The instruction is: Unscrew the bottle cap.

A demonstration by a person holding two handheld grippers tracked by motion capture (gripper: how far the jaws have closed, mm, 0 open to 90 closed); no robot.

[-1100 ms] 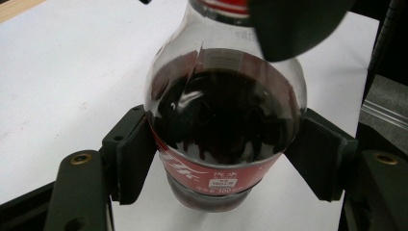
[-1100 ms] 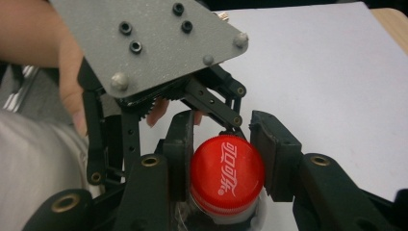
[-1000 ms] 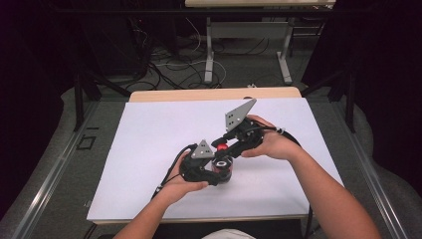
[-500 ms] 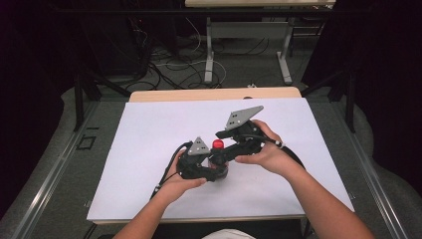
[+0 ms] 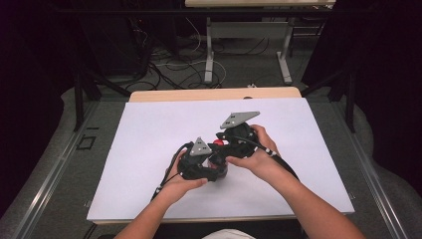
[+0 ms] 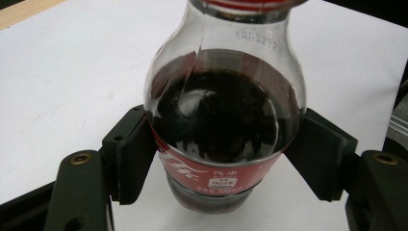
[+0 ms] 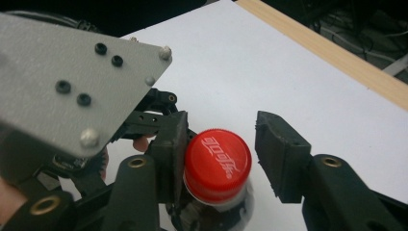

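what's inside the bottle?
Dark cola fills the bottle up to its shoulder, with the neck clear above. The red label covers the lower part. The red cap is on.

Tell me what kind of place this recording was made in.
Probably a lab or recording workspace, not a home. A table under a plain white sheet stands between dark curtains, loose cables lie on the floor behind it, and another table's metal legs stand beyond.

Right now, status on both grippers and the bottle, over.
Left gripper shut on the clear cola bottle with red label. Right gripper jaws just closing around the red screw cap: one pad touching, a gap at the other. Nothing in the way.
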